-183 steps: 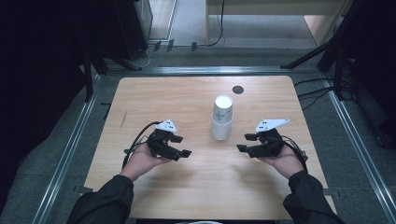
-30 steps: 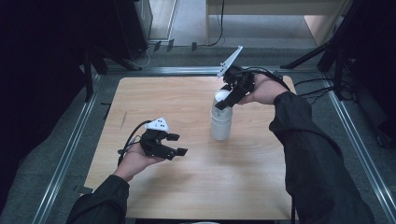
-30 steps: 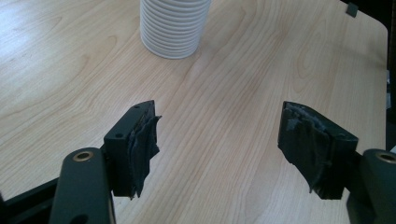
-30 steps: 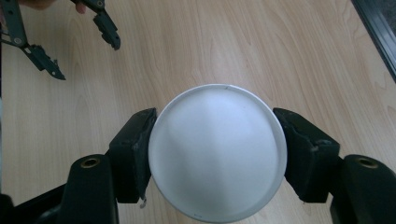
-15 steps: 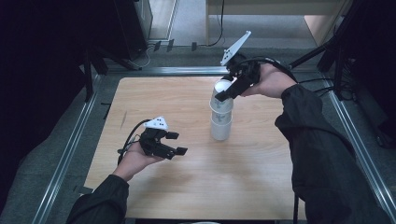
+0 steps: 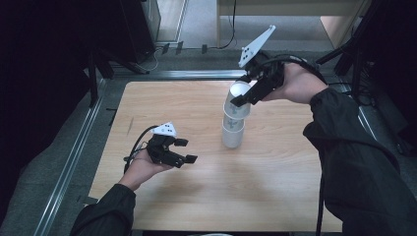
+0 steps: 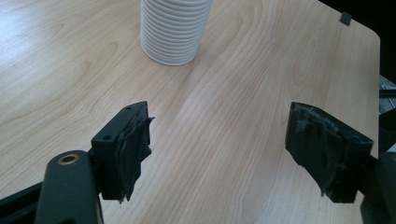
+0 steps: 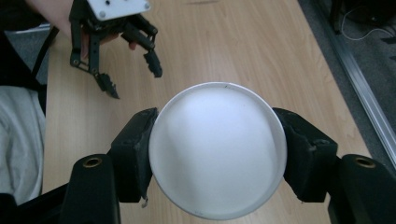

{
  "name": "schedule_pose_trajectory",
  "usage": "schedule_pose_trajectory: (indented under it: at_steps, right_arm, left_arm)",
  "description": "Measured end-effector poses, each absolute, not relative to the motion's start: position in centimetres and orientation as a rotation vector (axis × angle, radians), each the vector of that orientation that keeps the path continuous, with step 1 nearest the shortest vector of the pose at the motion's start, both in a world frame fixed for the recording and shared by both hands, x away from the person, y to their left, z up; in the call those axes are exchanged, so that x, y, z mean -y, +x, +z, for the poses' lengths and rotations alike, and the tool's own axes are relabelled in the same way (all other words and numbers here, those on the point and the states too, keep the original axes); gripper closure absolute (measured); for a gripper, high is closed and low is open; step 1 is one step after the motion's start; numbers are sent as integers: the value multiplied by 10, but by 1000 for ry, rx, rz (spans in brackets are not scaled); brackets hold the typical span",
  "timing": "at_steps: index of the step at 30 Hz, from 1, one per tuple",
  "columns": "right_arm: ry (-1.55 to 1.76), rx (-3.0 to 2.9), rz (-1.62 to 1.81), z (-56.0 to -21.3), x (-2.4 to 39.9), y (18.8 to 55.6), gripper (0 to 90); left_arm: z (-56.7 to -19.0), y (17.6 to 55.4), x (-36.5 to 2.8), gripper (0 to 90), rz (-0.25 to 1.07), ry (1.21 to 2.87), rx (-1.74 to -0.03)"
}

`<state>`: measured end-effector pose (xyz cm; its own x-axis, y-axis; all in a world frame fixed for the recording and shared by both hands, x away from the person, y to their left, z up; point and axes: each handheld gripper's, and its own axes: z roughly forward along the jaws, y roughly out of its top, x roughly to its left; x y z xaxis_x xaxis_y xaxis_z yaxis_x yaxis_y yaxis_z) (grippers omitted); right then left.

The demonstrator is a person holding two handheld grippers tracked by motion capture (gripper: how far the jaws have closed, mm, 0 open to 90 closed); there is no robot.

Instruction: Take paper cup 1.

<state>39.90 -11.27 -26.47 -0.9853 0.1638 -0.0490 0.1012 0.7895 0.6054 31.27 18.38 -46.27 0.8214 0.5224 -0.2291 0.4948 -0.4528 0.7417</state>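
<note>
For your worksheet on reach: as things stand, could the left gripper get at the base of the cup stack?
Probably yes. The left gripper stands open with only bare table between it and the cup stack; the right gripper grips the top cup higher up.

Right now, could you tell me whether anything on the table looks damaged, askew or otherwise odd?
The dark padding on the left gripper's fingers looks frayed and ragged at its edges. Otherwise nothing stands out: the right gripper grips a white cup squarely, above the upright white cup stack on the light wooden table.
</note>
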Motion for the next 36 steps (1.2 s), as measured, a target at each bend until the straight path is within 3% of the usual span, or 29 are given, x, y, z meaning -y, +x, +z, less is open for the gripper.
schedule_pose_trajectory:
  at_steps: [36]
  right_arm:
    - [288,-2916,1289,-395,131,351,356]
  left_arm:
    - [-457,309,-168,154,3,2090,-645]
